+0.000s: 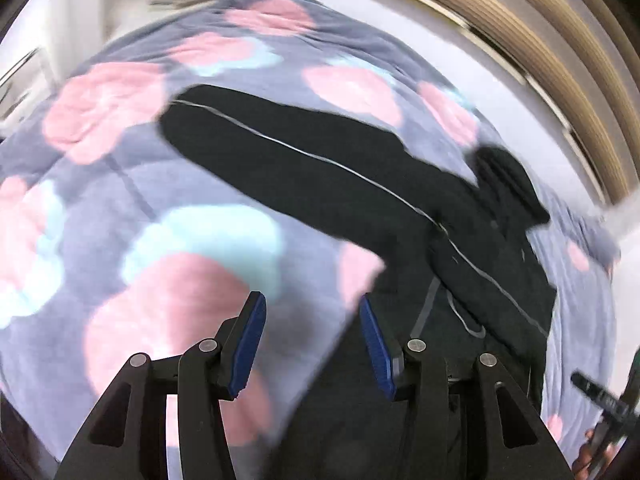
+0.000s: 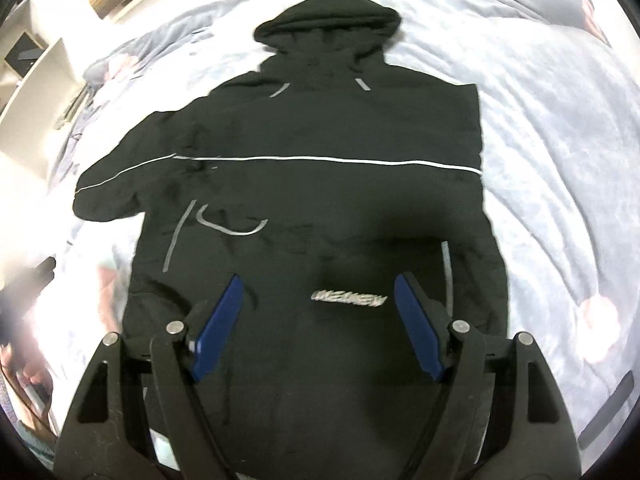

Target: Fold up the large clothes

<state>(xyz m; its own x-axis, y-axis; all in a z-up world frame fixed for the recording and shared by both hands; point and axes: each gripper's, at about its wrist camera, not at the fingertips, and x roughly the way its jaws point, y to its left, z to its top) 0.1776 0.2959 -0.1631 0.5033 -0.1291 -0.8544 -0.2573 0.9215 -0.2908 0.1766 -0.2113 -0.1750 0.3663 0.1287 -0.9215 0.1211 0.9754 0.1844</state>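
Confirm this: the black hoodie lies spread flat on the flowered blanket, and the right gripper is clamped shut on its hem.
One point is wrong. The black hoodie does lie spread flat on the flowered blanket, but the right gripper is not clamped on its hem: the right wrist view shows its jaws standing open above the cloth, holding nothing.

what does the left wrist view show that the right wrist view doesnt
Only the left wrist view: the blanket's pink and pale blue blotches up close, one sleeve stretched out across it, the left gripper open with nothing between its fingers, and another black tool at the lower right edge.

Only the right wrist view: the hoodie's whole front with its hood at the top, a silver logo, shelving at the left, and the right gripper open over the hem.

Both: the same black hoodie lying flat on the bed, with its thin light stripe.
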